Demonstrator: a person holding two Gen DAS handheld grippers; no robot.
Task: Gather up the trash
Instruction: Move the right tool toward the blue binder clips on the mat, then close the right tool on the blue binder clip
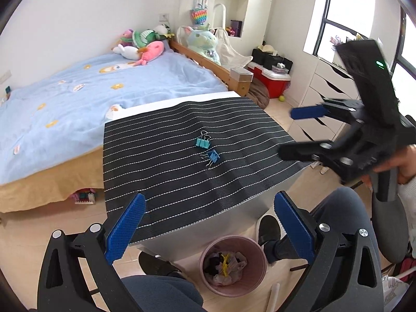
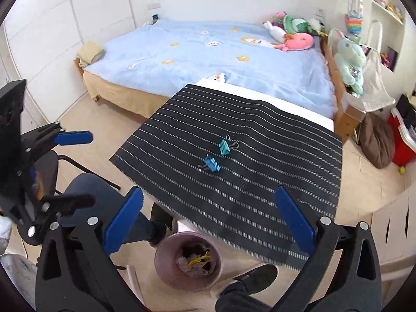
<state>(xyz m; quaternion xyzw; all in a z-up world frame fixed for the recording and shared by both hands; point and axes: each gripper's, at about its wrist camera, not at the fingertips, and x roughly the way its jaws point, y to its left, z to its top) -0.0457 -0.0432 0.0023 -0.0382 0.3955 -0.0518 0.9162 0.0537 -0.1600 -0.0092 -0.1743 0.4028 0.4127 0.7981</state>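
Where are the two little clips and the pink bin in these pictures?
teal binder clip [image 1: 202, 143], left wrist view, on its folded body.
blue binder clip [image 1: 213, 156], left wrist view, on its body.
pink bin [image 2: 166, 273], right wrist view, on its outer wall, below the table edge.

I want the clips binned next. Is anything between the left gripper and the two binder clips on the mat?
Nothing visible. The left gripper is open, and only bare striped mat lies between it and the teal clip and blue clip. The right gripper hovers off to the side.
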